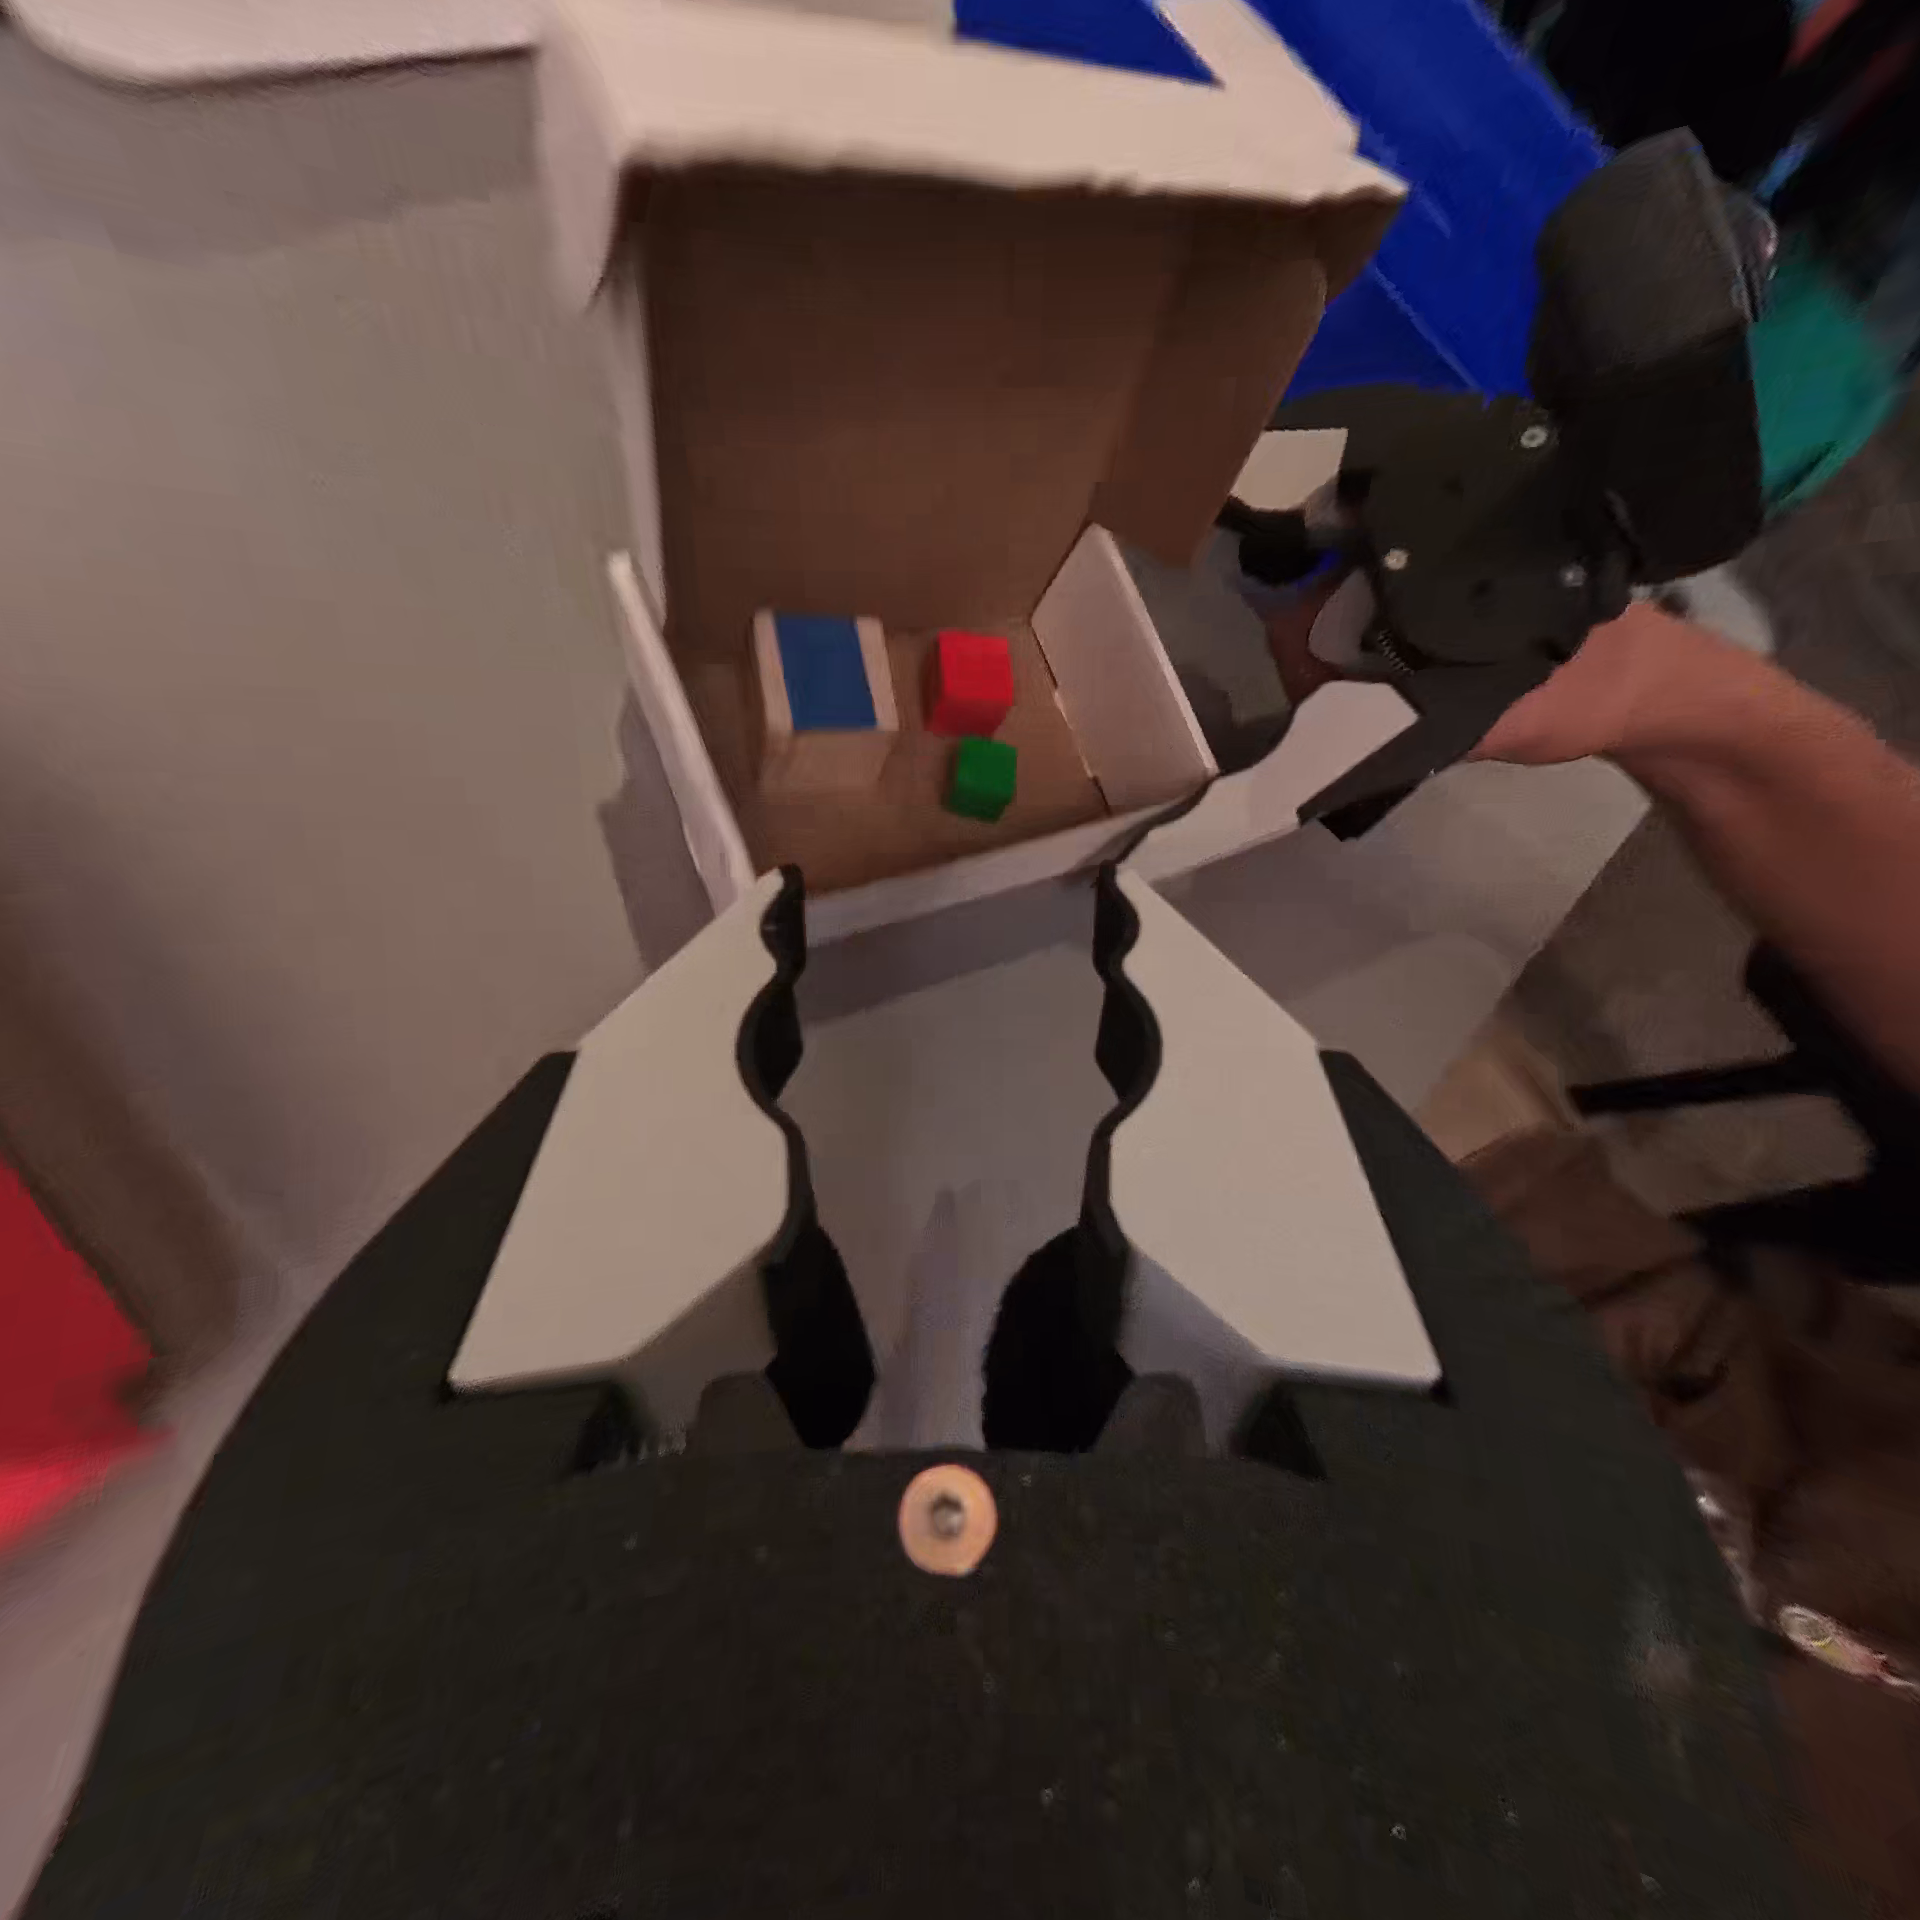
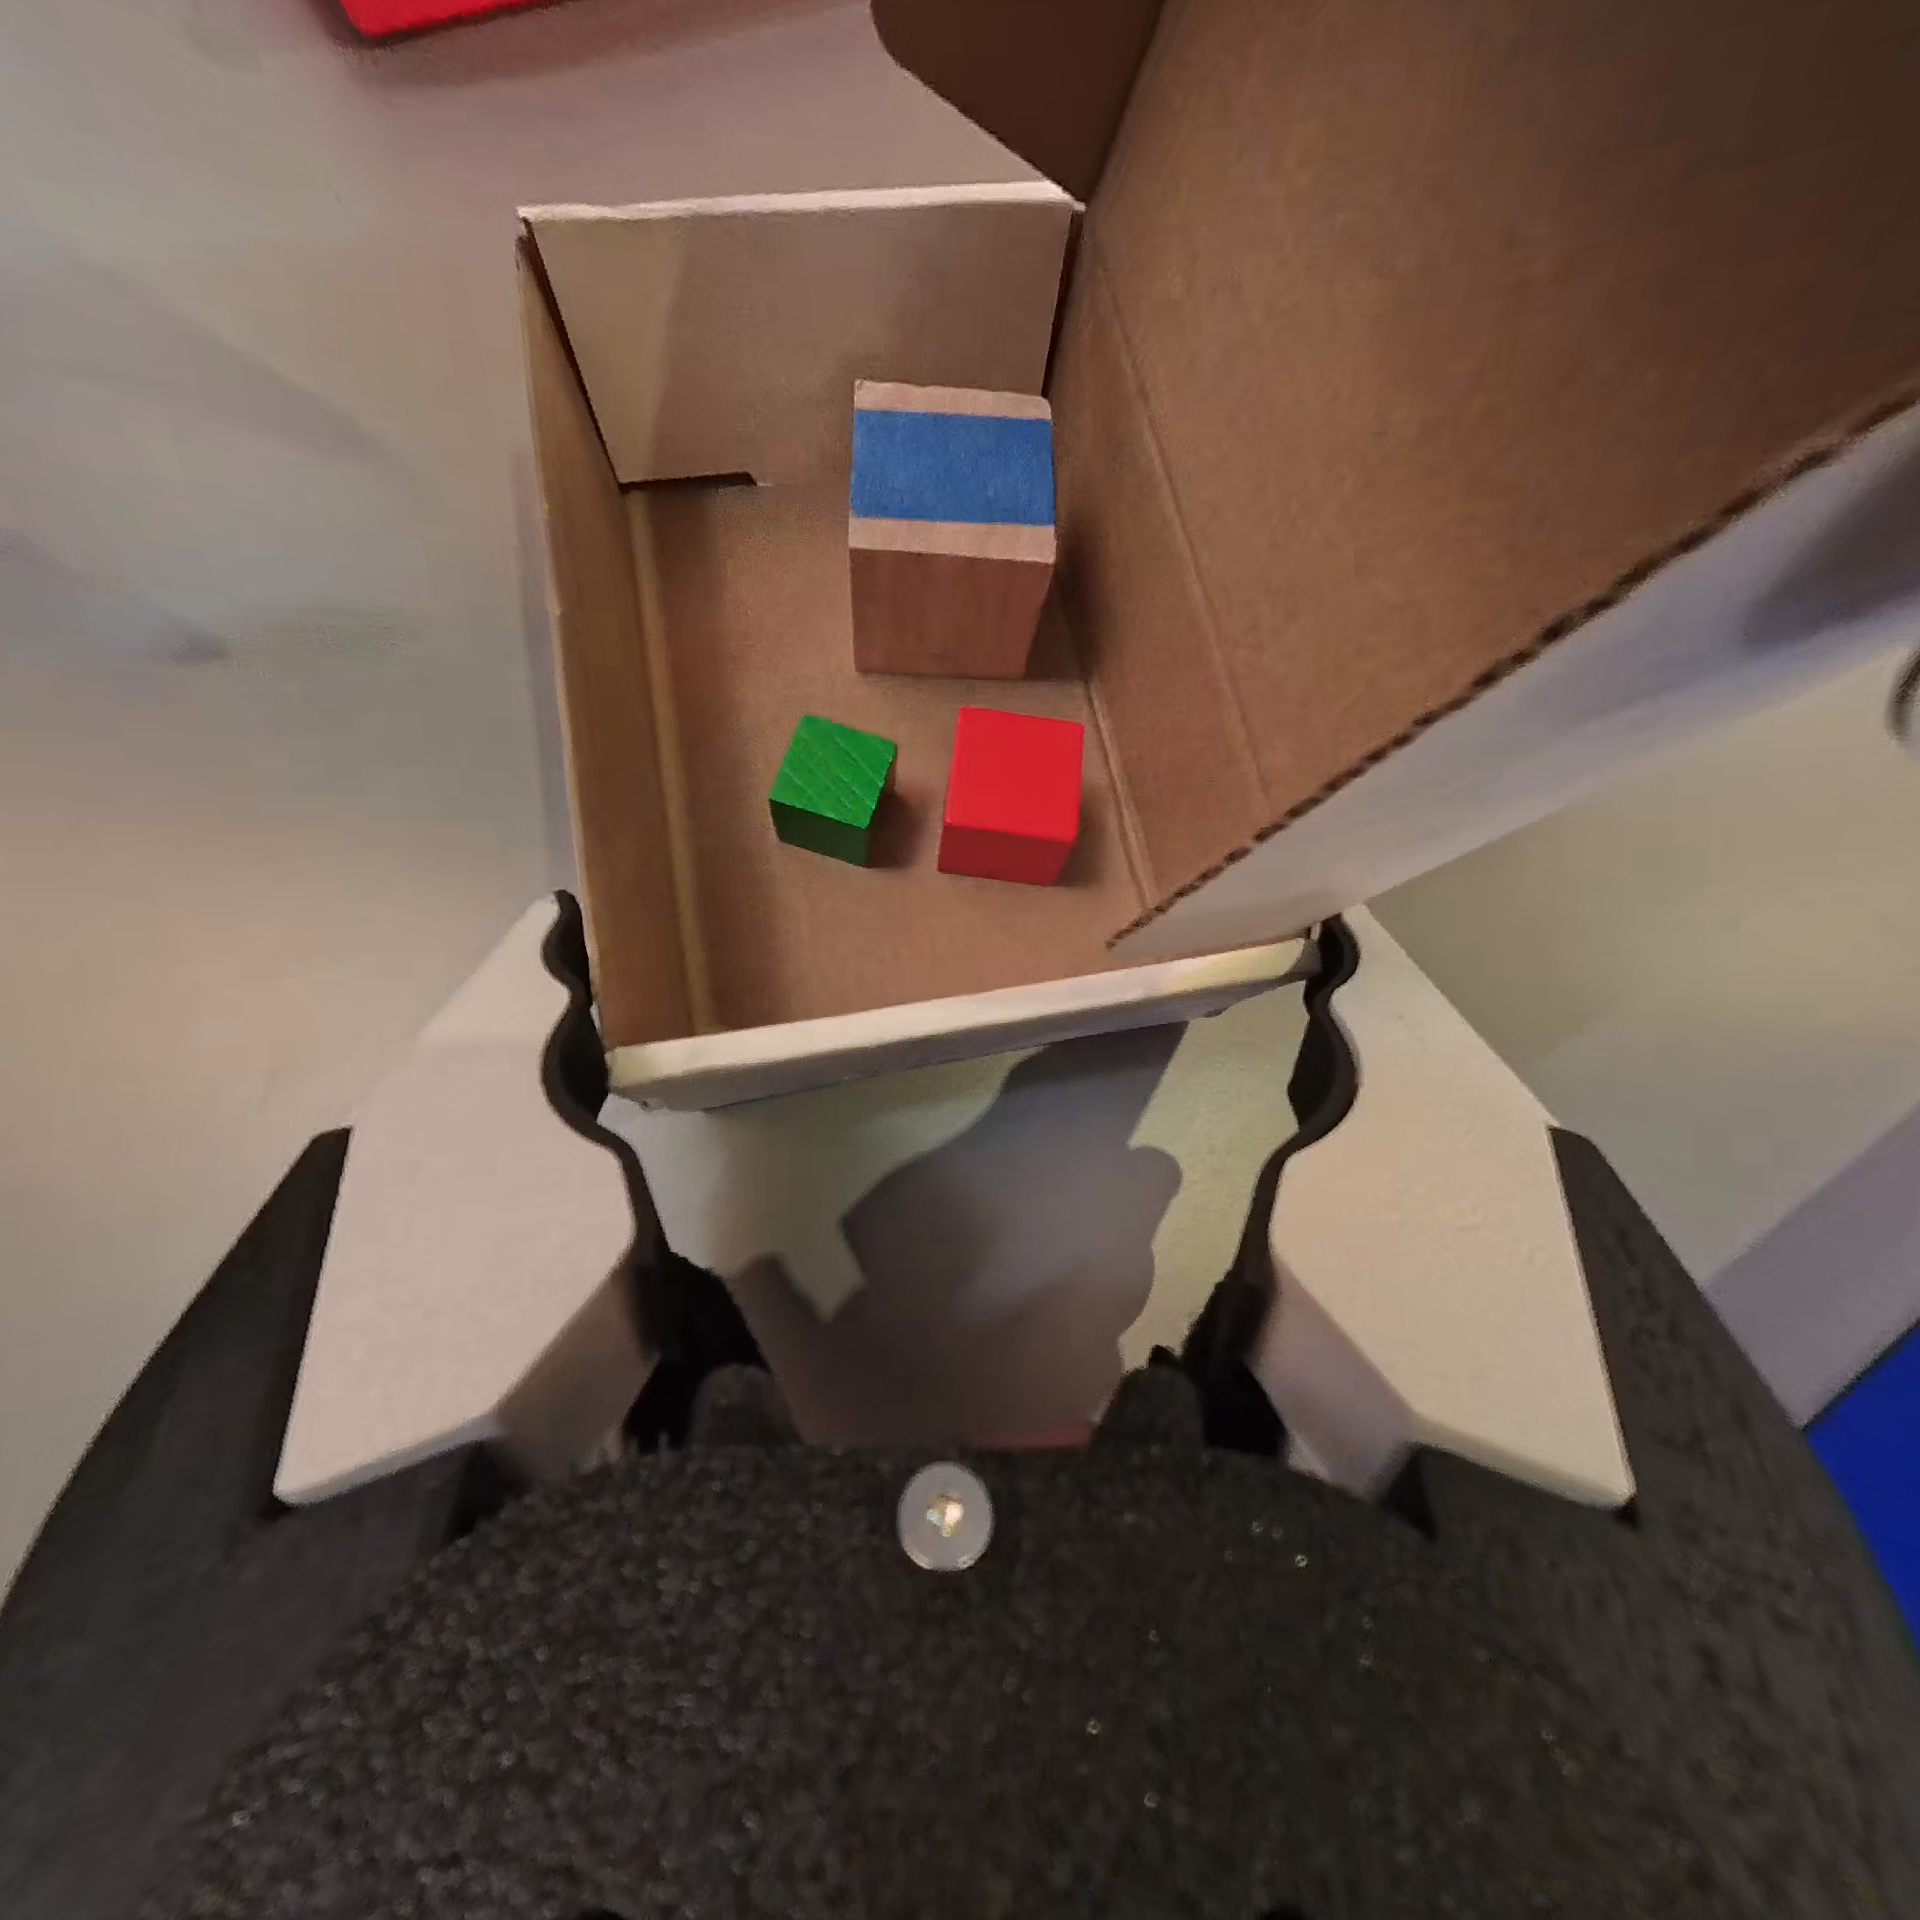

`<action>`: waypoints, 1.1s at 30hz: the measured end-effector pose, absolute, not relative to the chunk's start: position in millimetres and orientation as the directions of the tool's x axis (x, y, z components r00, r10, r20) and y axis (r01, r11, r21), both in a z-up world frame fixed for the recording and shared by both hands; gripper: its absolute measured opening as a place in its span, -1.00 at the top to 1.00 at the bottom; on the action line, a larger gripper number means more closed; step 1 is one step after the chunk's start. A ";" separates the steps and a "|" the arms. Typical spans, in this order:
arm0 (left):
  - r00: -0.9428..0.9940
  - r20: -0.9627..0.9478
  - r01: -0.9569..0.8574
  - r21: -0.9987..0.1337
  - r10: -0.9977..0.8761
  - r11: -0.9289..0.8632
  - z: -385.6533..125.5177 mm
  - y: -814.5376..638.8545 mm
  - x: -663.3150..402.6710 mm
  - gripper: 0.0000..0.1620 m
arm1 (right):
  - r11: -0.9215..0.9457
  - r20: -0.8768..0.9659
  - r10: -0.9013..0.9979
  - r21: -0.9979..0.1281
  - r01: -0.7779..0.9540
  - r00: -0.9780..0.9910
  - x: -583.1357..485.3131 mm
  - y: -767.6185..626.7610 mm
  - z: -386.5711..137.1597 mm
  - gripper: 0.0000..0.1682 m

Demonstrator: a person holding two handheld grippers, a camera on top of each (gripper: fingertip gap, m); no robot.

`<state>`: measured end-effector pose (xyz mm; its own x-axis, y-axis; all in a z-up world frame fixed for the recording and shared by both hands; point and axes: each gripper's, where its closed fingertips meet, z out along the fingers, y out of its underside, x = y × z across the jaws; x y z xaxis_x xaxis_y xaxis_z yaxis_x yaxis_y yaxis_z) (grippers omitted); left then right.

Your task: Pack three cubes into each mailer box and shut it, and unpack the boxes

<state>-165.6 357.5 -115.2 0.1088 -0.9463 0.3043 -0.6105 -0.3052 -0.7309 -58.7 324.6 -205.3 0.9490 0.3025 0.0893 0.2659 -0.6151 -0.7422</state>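
Observation:
A cardboard mailer box [image 1: 1122, 675] stands open on the white table, its lid [image 1: 883, 395] raised. Inside lie a wooden block with a blue top [image 1: 826, 675], a red cube [image 1: 971, 681] and a green cube [image 1: 980, 774]. My left gripper [image 1: 948, 904] is open and empty just in front of the box's near wall. In the right wrist view the box [image 2: 790, 312], lid [image 2: 1403, 468], block [image 2: 951, 468], red cube [image 2: 1013, 784] and green cube [image 2: 831, 784] show from above. My right gripper [image 2: 951, 935] is open wide and straddles the box's end; it also shows in the left wrist view [image 1: 1262, 623].
A person's hand [image 1: 1662, 707] holds the right gripper. A blue bin [image 1: 1455, 156] stands behind the box. A red object [image 1: 62, 1299] lies at the table's left; a red object [image 2: 436, 16] also shows at the top of the right wrist view. The table [image 2: 208, 520] is white.

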 end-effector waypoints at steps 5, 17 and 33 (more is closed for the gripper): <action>0.087 0.533 -0.441 -0.737 -0.841 -0.513 -133.5 345.9 -204.3 0.22 | -0.620 0.100 0.303 -0.734 0.276 0.948 -58.7 324.0 -205.6 -0.59; 0.184 0.111 -0.400 -0.899 -0.977 -0.178 -126.5 371.3 -210.2 0.03 | -0.619 0.112 0.288 -0.736 0.275 0.951 -58.3 323.1 -205.5 -0.59; -0.012 0.102 -0.492 -0.867 -0.995 -0.083 -106.3 393.3 -100.9 -0.17 | -0.367 -0.075 0.102 -0.930 -0.033 0.992 -49.5 299.0 -108.4 -0.20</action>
